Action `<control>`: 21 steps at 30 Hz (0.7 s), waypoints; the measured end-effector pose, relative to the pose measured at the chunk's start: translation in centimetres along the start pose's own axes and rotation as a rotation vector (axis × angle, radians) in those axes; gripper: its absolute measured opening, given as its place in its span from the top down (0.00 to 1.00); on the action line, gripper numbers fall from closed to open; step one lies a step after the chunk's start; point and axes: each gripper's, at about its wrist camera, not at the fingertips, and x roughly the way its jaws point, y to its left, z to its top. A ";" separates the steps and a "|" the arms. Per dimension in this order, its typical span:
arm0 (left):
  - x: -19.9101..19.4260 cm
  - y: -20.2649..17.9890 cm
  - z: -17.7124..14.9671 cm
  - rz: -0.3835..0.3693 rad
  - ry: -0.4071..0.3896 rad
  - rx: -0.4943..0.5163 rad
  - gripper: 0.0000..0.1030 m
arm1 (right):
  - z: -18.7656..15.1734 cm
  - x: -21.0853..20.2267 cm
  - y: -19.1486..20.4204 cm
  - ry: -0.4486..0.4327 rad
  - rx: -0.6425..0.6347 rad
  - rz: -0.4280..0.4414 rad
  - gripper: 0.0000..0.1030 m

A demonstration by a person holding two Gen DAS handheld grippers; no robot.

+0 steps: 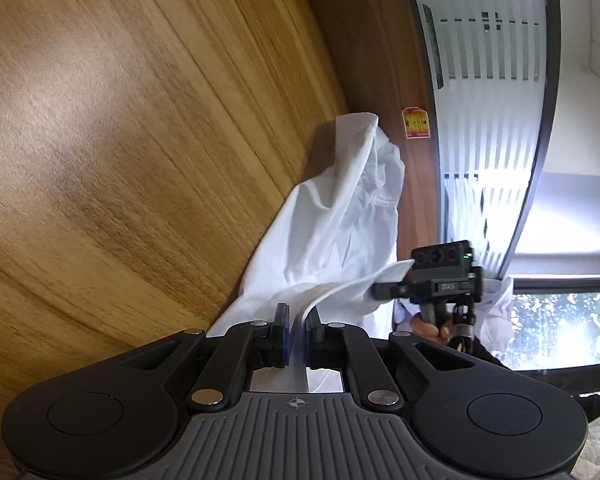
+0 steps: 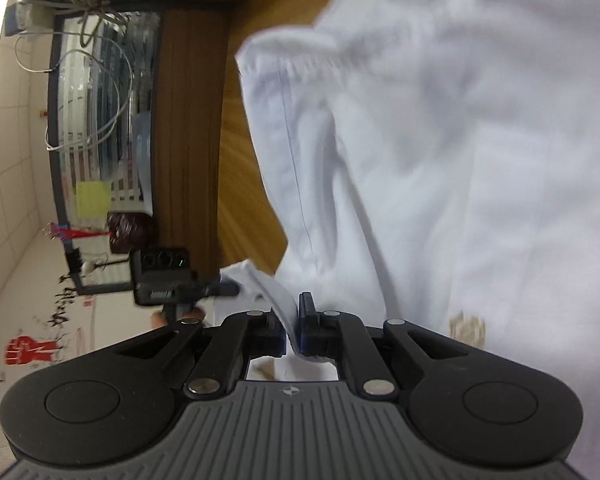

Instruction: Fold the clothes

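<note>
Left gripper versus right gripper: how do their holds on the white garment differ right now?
The left gripper pinches a thin band of the white garment, most of which lies ahead; the right gripper has the garment's bulk beside it, filling its view. The table dominates the left view and barely shows in the right. Both are shut on cloth.

Wooden table (image 1: 120, 140), red-yellow sticker (image 1: 416, 122) on its dark edge, striped glass partition (image 1: 488, 80), yellow note (image 2: 93, 199) — loose white cables (image 2: 96, 60), window (image 1: 564, 328).
</note>
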 end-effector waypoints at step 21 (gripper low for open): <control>1.6 -2.3 1.7 0.008 0.145 0.155 0.90 | -0.8 0.0 -0.5 -0.071 0.021 0.013 0.95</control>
